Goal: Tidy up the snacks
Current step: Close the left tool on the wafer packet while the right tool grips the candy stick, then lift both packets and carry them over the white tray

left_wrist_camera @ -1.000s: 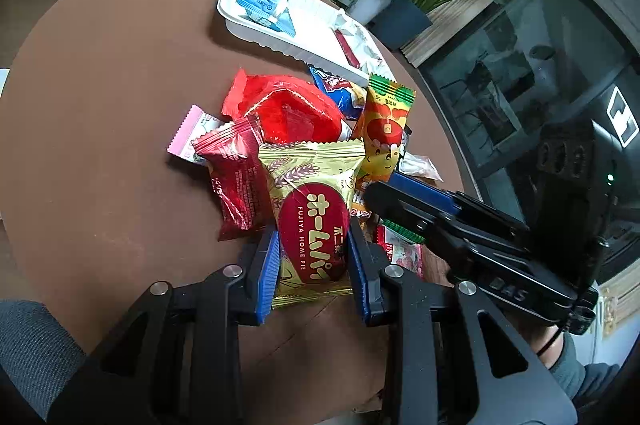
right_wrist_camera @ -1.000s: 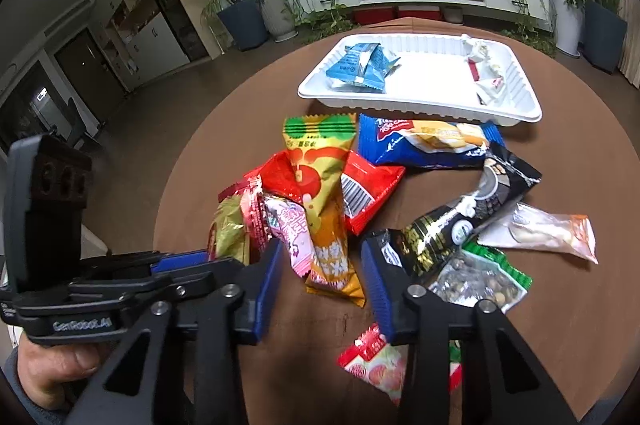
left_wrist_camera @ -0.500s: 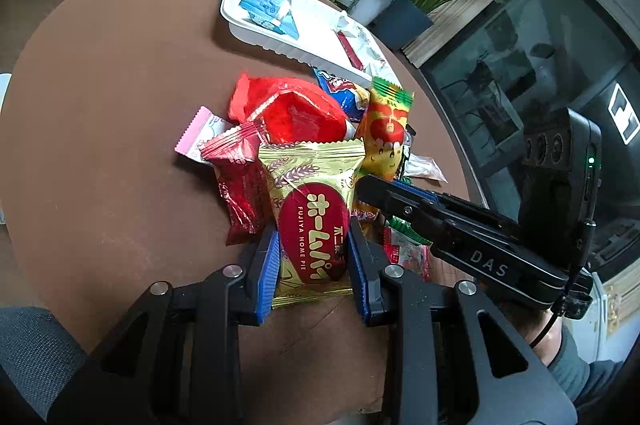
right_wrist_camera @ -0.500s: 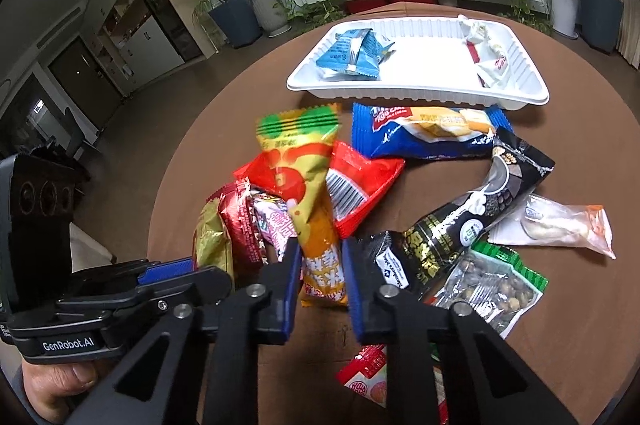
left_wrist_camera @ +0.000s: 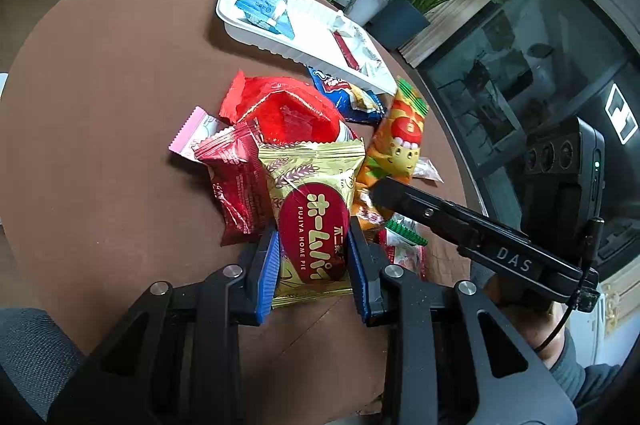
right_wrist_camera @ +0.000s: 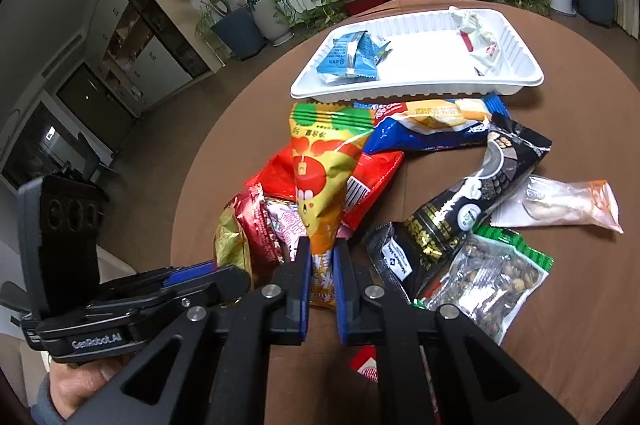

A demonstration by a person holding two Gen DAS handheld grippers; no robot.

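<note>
Round table (right_wrist_camera: 580,129), snack pile, white tray (right_wrist_camera: 520,81)

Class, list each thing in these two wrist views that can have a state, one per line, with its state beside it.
Left gripper: shut on the gold Home Pie packet.
Gold Home Pie packet: sealed, gripped at both sides.
Right gripper: shut on the orange snack pouch.
Orange snack pouch: sealed, pinched at its lower end.
White tray: partly filled, middle bare.
Blue packets: lying in the tray.
Black packet: sealed, flat on the table.
</note>
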